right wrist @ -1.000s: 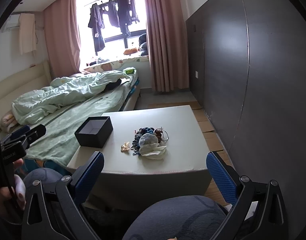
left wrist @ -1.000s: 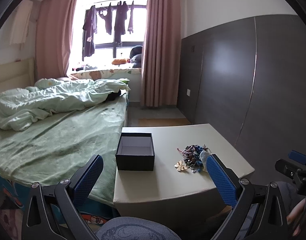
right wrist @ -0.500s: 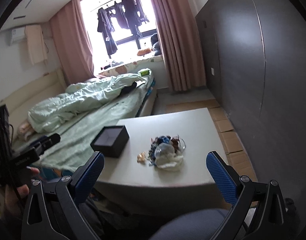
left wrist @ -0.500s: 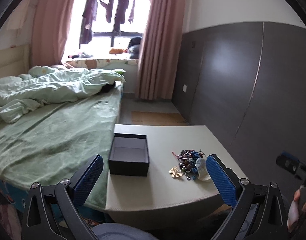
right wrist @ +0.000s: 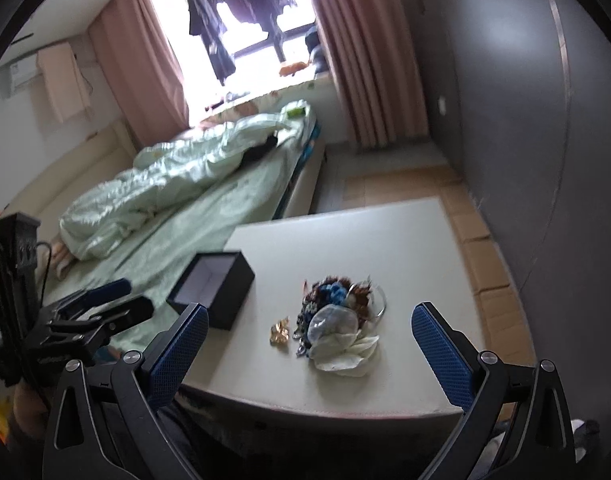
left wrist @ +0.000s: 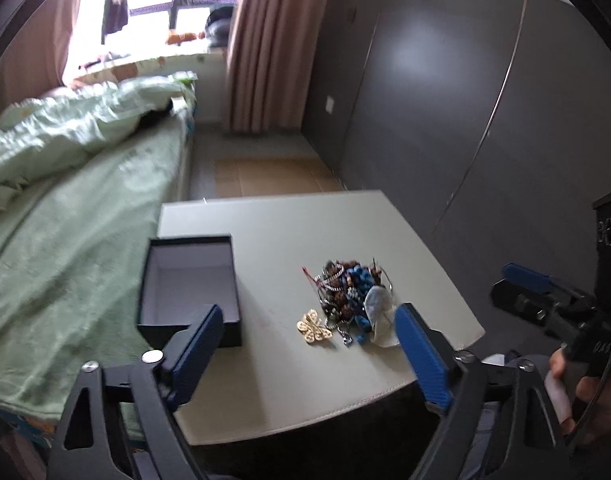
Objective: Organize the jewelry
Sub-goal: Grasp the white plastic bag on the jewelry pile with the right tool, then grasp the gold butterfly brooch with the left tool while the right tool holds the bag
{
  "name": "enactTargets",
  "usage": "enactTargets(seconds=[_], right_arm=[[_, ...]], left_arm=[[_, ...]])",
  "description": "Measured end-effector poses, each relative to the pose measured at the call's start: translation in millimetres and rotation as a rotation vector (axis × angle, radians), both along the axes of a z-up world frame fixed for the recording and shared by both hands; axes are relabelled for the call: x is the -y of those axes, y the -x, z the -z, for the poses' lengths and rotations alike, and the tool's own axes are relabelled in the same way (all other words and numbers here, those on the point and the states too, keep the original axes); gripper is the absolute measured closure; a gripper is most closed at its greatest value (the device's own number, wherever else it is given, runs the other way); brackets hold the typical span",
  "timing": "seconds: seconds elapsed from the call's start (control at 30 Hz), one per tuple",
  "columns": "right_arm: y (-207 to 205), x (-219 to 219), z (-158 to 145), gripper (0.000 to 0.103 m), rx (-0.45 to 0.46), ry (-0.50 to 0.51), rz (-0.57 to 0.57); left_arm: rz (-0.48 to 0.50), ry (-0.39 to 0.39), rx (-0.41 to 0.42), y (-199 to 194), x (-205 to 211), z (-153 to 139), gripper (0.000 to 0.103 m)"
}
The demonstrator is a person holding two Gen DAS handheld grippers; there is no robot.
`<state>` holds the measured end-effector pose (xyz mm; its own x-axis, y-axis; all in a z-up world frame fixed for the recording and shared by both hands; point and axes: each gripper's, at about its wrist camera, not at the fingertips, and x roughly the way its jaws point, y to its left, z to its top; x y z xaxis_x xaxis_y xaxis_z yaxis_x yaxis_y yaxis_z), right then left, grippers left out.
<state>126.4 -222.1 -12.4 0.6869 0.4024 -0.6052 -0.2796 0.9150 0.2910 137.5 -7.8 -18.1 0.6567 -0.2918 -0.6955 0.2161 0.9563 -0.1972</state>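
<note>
Approach stage, nothing grabbed yet. Left gripper (left wrist: 309,346) and right gripper (right wrist: 309,344) both wide, empty. Jewelry pile (left wrist: 347,294) right of empty black box (left wrist: 189,280), gold butterfly brooch (left wrist: 314,326) between. Next, probably drop onto brooch.

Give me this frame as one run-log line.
phase: approach | left tongs: open, empty | right tongs: open, empty | jewelry pile: on table | black box: open, looks empty

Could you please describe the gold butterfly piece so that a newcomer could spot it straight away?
Start at the pale table beside the bed. Between the open black box and the tangled jewelry pile, nearer the pile, lies the butterfly. It is flat, gold and wing-shaped, apart from the dark beads and blue pieces heaped next to it.
</note>
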Motion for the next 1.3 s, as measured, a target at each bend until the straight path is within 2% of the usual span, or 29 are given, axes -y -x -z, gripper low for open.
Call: enactTargets(seconds=[0.1,0.3,0.53,0.63,0.7,0.77,0.8,0.83,0.87,0.93,1.1,1.3], right_arm=[[-19.7,-4.7,16.7,0.003,-0.073,-0.005,-0.024],[-56.0,-2.6,56.5,0.023,-0.252,-0.057,-0.030],[-80.2,6.8,103.0,0.025,-0.432,-0.117,-0.003],[-87.2,1.2,118.3,0.026,-0.482,-0.128,-0.014],[-92.6,-3.2,128.8,0.033,-0.513,-0.121,-0.017],[-96.4,-7.2,140.5,0.049,-0.550,-0.109,-0.014],[-97.3,-7.5,141.9,0.055,-0.548,-0.095,-0.002],[-97.7,-8.0,140.8,0.073,-0.535,-0.078,0.011],[-99.1,-7.3,142.6,0.097,-0.538,-0.077,0.015],[-99.9,-5.3,148.6,0.098,-0.557,-0.097,0.021],[-88.2,4.0,123.4,0.099,-0.432,-0.113,0.042],[-80.2,21.1,108.2,0.099,-0.366,-0.181,0.075]], left_arm=[[0.015,-0.002,-0.075,-21.3,6.3,13.8,0.028],[0.035,-0.013,-0.163,-45.9,16.2,35.6,0.039],[0.059,-0.053,-0.213,-67.2,32.8,57.7,0.049],[0.073,-0.062,-0.236,-73.9,38.2,68.7,0.052],[0.076,-0.063,-0.247,-77.4,39.8,75.1,0.052],[0.075,-0.061,-0.257,-80.9,39.9,80.4,0.052],[0.076,-0.058,-0.262,-83.0,40.3,82.4,0.052],[0.076,-0.058,-0.265,-84.4,40.3,83.9,0.052],[0.076,-0.059,-0.268,-85.8,40.4,85.4,0.052],[0.078,-0.064,-0.271,-86.9,41.3,87.5,0.052],[0.079,-0.073,-0.296,-89.4,43.8,97.9,0.052],[0.082,-0.112,-0.316,-89.7,51.3,110.6,0.052]])
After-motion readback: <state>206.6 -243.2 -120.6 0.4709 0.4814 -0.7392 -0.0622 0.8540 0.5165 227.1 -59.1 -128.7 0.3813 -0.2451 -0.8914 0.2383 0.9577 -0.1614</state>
